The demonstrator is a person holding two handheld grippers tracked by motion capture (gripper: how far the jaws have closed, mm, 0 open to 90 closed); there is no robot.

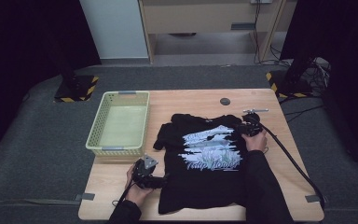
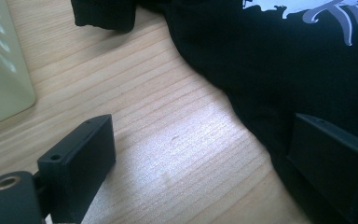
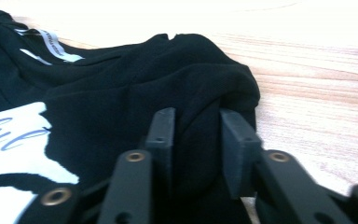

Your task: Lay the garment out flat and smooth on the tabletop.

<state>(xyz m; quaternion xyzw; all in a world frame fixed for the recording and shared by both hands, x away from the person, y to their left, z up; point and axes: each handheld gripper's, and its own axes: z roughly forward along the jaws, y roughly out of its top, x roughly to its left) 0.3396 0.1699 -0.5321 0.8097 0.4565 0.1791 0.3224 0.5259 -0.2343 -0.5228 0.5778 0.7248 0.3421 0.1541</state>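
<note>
The black cotton T-shirt with a pale printed graphic (image 1: 205, 158) lies flat on the wooden worktop (image 1: 186, 100), collar toward 12 o'clock. The right tool (image 3: 196, 140) is clenched on the bunched shoulder at 2 o'clock; the left tool (image 2: 200, 163), released, straddles the hem edge at 8 o'clock.

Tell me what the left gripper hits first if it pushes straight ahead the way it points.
Probably the black T-shirt: the left gripper is open, one finger over bare table, the other at the shirt's edge. Depth is hard to judge.
</note>
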